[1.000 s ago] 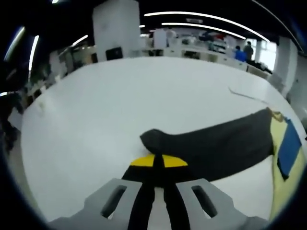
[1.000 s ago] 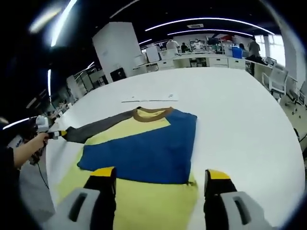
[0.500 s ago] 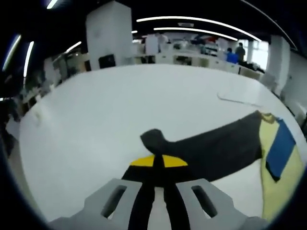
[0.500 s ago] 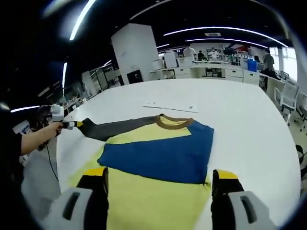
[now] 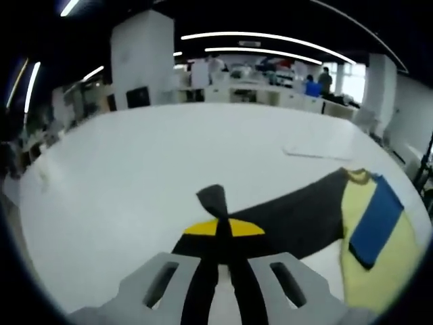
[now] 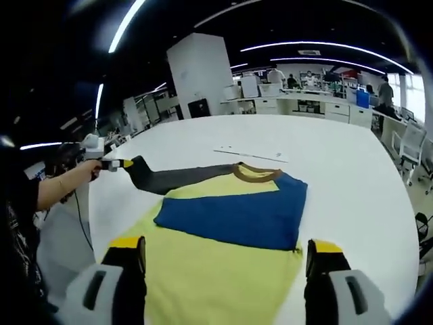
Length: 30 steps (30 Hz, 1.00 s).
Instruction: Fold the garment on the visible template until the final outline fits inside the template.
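Left gripper [image 5: 223, 229]: I read its jaws as closed together on the cuff of the dark grey sleeve [image 5: 298, 217]; the cuff end stands up as a small peak just beyond the yellow tips. In the right gripper view I see the same tool [image 6: 116, 163] in a person's hand [image 6: 90, 168], off the tabletop's left edge.

Right gripper [image 6: 226, 254]: jaws spread wide, nothing between them, hanging above the near hem of the garment.

Garment [image 6: 230, 250]: a yellow shirt lying flat near the middle of the white tabletop [image 6: 338, 176], brown collar [image 6: 256, 173] toward the far edge. The blue sleeve [image 6: 233, 213] is folded across the chest. The grey sleeve runs from the shoulder out toward the left edge.

Change since the earlier frames: in the left gripper view the cuff stands narrower and more upright, and the sleeve looks shorter and straighter. In the right gripper view the cuff end is now raised off the surface, where one second ago it lay low near the edge. The body and blue sleeve keep the same fold.

Template: a thin pale sheet [image 6: 252, 154] lies beyond the collar; I cannot tell whether it is the template.
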Each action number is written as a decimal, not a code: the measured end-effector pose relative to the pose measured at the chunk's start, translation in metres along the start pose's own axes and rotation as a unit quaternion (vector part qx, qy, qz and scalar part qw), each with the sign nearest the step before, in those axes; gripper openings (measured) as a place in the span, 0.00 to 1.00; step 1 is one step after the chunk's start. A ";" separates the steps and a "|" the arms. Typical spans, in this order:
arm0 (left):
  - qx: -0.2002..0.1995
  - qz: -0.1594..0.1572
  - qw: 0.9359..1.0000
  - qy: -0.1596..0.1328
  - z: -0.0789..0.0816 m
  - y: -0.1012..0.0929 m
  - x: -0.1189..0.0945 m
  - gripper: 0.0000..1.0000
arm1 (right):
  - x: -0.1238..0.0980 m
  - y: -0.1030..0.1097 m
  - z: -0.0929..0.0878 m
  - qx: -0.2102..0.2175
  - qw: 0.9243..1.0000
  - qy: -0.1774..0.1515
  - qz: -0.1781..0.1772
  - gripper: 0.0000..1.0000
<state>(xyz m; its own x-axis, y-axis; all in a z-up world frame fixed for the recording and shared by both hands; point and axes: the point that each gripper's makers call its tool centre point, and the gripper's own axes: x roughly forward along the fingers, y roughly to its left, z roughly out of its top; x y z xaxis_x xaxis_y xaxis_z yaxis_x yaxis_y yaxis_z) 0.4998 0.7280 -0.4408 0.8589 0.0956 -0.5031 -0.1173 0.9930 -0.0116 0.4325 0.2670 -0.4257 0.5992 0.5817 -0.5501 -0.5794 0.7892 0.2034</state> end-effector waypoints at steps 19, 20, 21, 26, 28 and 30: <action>0.006 -0.070 0.997 -0.013 0.029 -0.072 0.001 0.01 | -0.024 0.023 -0.004 -0.018 1.000 0.001 0.001 1.00; 0.008 -0.075 0.997 -0.014 0.030 -0.076 0.002 0.01 | -0.025 0.025 -0.005 -0.018 1.000 0.001 0.002 1.00; 0.008 -0.080 0.997 -0.016 0.032 -0.083 0.002 0.01 | -0.027 0.026 -0.006 -0.018 1.000 0.000 0.004 1.00; 0.009 -0.097 0.995 -0.014 0.031 -0.110 0.009 0.01 | -0.031 0.032 -0.008 -0.006 1.000 -0.008 0.011 0.99; 0.011 -0.107 0.994 -0.013 0.032 -0.123 0.011 0.01 | -0.033 0.036 -0.009 0.000 1.000 -0.012 0.017 0.99; 0.017 -0.119 0.993 -0.014 0.032 -0.138 0.012 0.01 | -0.034 0.039 -0.012 -0.003 1.000 -0.011 0.019 0.99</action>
<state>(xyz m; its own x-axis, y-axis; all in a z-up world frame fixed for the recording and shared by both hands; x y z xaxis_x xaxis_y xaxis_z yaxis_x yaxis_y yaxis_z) 0.5427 0.5944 -0.4173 0.8740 -0.1397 -0.4655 0.1060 0.9895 -0.0979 0.3828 0.2758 -0.4090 0.5877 0.6160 -0.5246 -0.6057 0.7648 0.2196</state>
